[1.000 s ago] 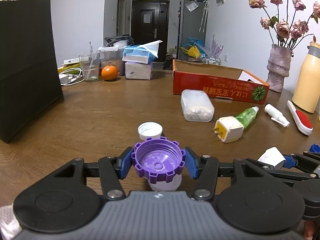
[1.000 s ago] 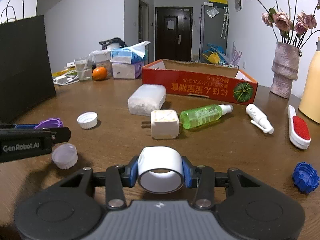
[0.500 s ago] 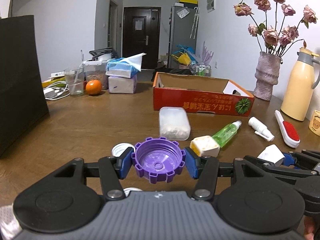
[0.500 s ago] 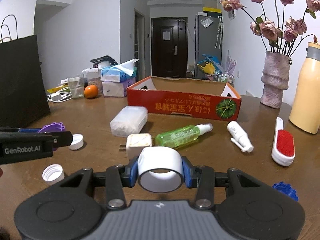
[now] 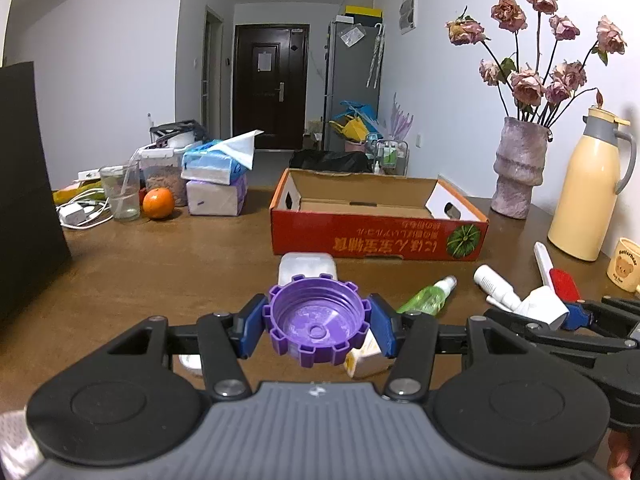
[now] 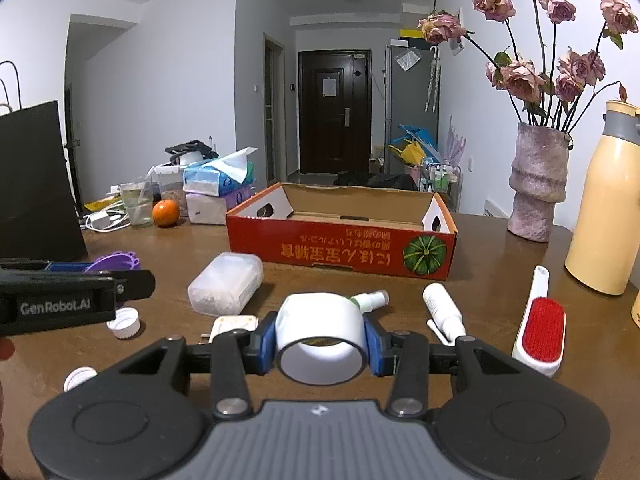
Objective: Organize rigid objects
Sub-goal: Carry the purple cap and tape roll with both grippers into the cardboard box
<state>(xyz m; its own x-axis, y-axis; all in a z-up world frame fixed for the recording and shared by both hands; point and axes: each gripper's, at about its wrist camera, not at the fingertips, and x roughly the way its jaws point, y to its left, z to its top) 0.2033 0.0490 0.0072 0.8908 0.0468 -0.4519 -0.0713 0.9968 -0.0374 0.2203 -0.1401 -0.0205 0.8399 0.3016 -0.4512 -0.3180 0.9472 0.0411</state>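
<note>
- The left claw (image 5: 316, 326) grips a purple cap (image 5: 316, 320) between its blue pads, hollow side facing the camera, held above the tabletop (image 5: 160, 272) on the near side of the red cardboard box (image 5: 378, 240).
- The right claw (image 6: 320, 336) grips a white ring-shaped cap (image 6: 322, 338), also held in front of the red cardboard box.
- The box stands open and looks empty.
- Between the claws and the box lie a clear plastic case (image 6: 226, 282), a green spray bottle (image 5: 430, 298), a white plug adapter (image 6: 234, 326) and a white tube (image 6: 442, 308).
- Right of the box lies a red lint brush (image 6: 542, 326); two small white caps (image 6: 124, 322) lie to its near left.
</note>
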